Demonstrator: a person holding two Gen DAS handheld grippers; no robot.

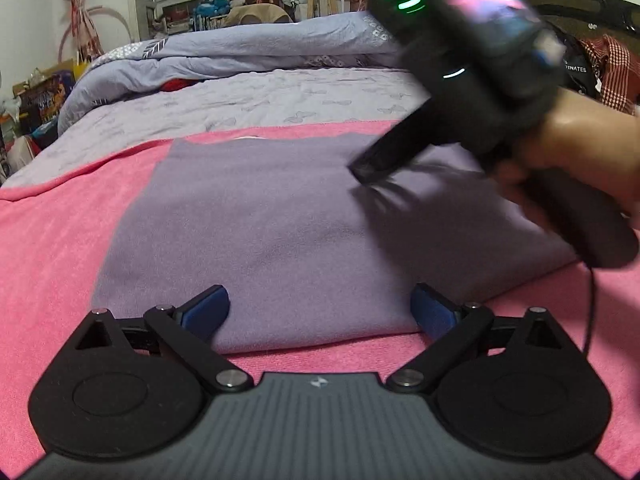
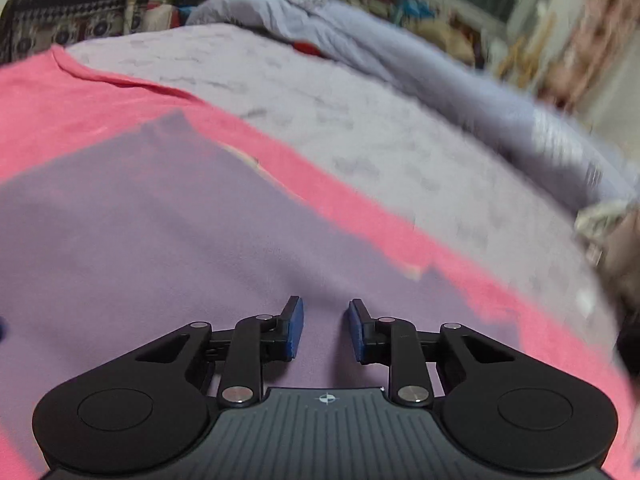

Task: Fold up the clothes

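A folded purple garment (image 1: 280, 232) lies flat on a pink blanket (image 1: 60, 248) on the bed. My left gripper (image 1: 320, 304) is wide open at the garment's near folded edge, with one blue pad at each side and nothing between them. The right gripper (image 1: 372, 168), held in a hand, hovers over the garment's right part with its tip close to the cloth. In the right wrist view the right gripper (image 2: 325, 320) is partly open and empty just above the purple garment (image 2: 160, 220), near its far edge against the pink blanket (image 2: 360, 208).
A lilac bedsheet (image 1: 280, 96) and a bunched light-blue duvet (image 1: 240, 48) lie beyond the blanket. Cluttered shelves, toys and a window are at the back. A chair with checked cloth (image 1: 608, 72) stands at the right.
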